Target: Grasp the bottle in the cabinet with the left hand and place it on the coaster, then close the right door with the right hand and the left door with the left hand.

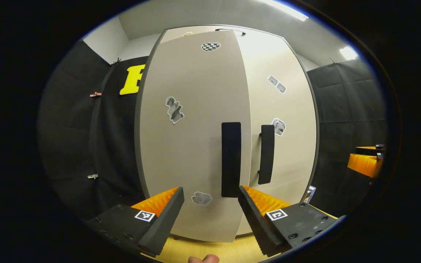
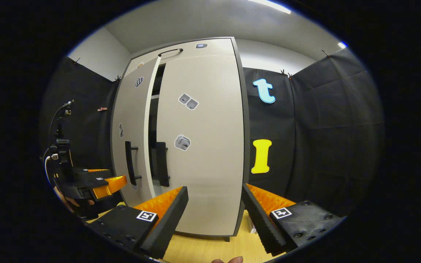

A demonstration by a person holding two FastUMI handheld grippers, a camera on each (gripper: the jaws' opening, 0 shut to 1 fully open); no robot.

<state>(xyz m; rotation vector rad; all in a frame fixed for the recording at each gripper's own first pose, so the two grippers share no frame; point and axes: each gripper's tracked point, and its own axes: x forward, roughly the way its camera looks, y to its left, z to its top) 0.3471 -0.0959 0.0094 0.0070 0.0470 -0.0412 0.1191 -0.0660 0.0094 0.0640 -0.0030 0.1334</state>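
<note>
The left door point(image 1: 192, 135) is standing just short of shut, its free edge overlapping the right door point(image 1: 283, 120) in the left gripper view, and in the right gripper view a narrow dark gap is showing between the two panels. The right door point(image 2: 201, 146) is looking flush with the cabinet point(image 2: 181, 45) frame, so I judge that its closing is done and the last step, shutting the left door, is in hand. The left gripper point(image 1: 210, 212) is pointing straight at the left door, its fingers spread wide apart with nothing between them, the left handle point(image 1: 231, 159) sitting just above the gap. The right gripper point(image 2: 214, 215) is hanging before the right door, fingers likewise spread and empty. The bottle and coaster are lying outside both views, so I cannot tell where they are resting; presumably the bottle is already placed. The next move is calling for a steady forward push on the left door near its handle until the gap disappears, without pinching the right handle point(image 1: 266, 154).
</note>
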